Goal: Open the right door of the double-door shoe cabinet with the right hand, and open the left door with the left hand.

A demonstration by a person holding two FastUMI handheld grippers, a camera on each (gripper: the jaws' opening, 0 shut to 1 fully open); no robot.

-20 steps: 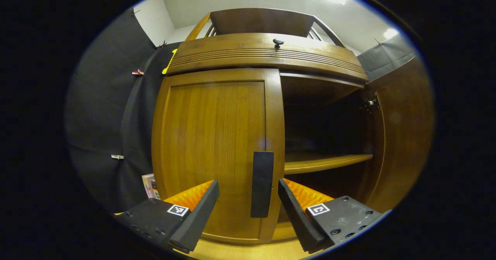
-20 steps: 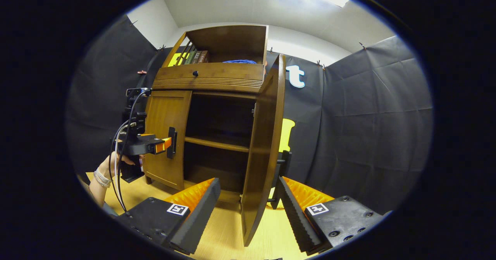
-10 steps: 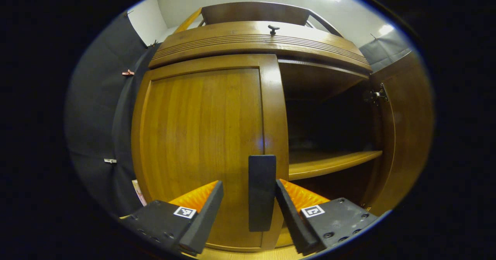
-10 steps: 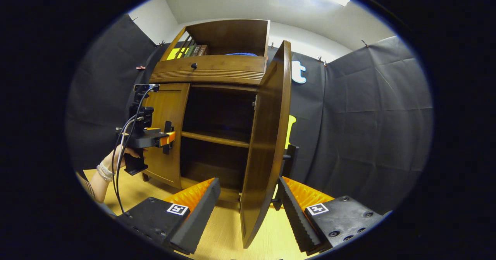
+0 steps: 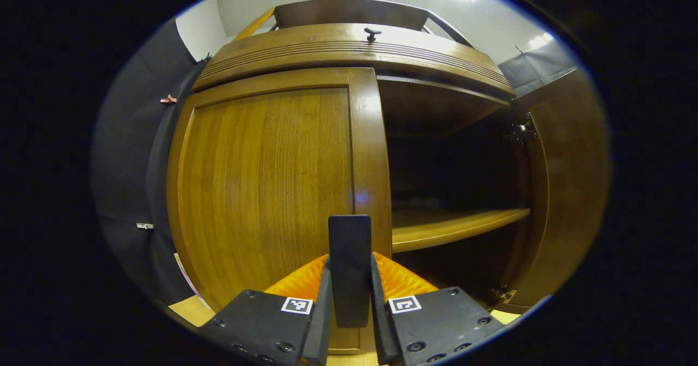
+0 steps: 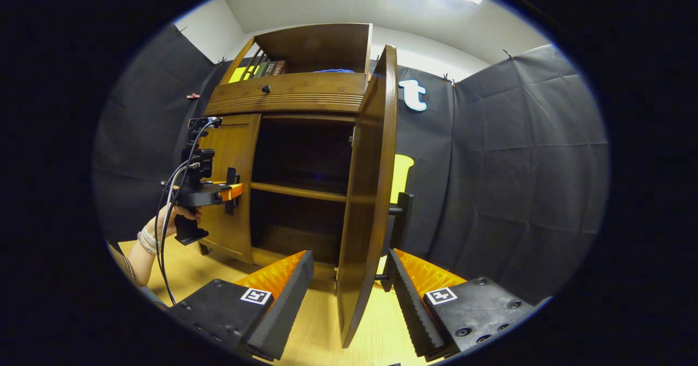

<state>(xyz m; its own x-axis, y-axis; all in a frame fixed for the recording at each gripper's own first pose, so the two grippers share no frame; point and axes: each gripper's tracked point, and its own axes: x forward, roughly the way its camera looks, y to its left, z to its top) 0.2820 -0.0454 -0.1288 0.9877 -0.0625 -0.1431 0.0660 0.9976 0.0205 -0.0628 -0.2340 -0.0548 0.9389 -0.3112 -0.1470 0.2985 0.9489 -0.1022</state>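
Shoe cabinet (image 6: 240,191) stands on wooden floor (image 6: 316,333).

shoe cabinet (image 6: 289,90) warm brown wood, vertical grain on left door (image 5: 267,180); door handle (image 5: 349,268) black; drawer knob (image 5: 373,31) black; shelf (image 5: 452,227) lighter honey brown; floor (image 6: 322,328) pale wood; ceiling (image 6: 338,0) white

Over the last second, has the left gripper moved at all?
Yes. The left gripper has come closer to the left door and shut on its handle.
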